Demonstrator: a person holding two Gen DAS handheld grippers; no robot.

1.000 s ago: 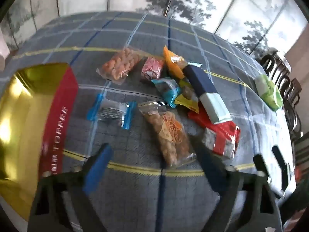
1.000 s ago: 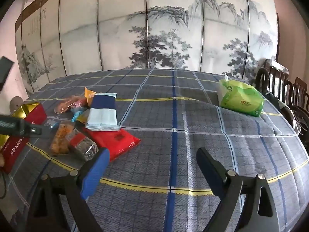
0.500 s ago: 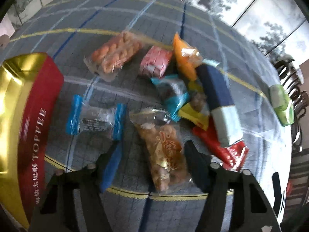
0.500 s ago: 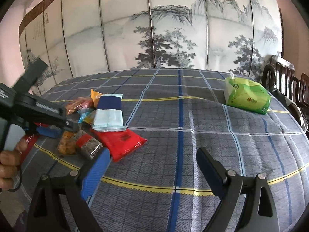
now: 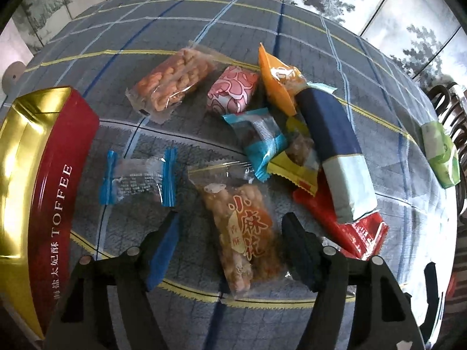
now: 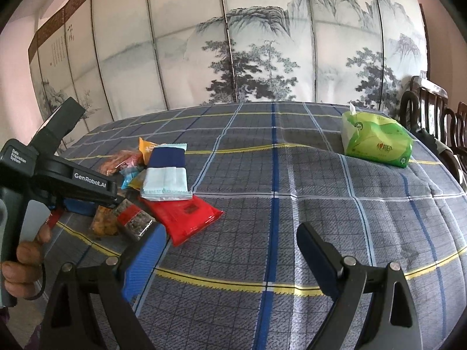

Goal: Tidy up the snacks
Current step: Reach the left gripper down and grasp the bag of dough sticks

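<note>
**Left gripper lines up on a bag of fried twists**

Here, the twist bag (image 5: 243,227) lies flat on the checked tablecloth (image 5: 335,43), at the near edge of a heap of snacks, with the red-and-gold toffee tin (image 5: 58,175) waiting to its left, likely as the bin for sorting. The left gripper (image 5: 229,243) points steeply down over it, jaws apart on either side and not yet pressing; they have just reopened slightly. A second ago it hung farther back, jaws wider. The right gripper (image 6: 230,248) idles open over bare cloth
</note>
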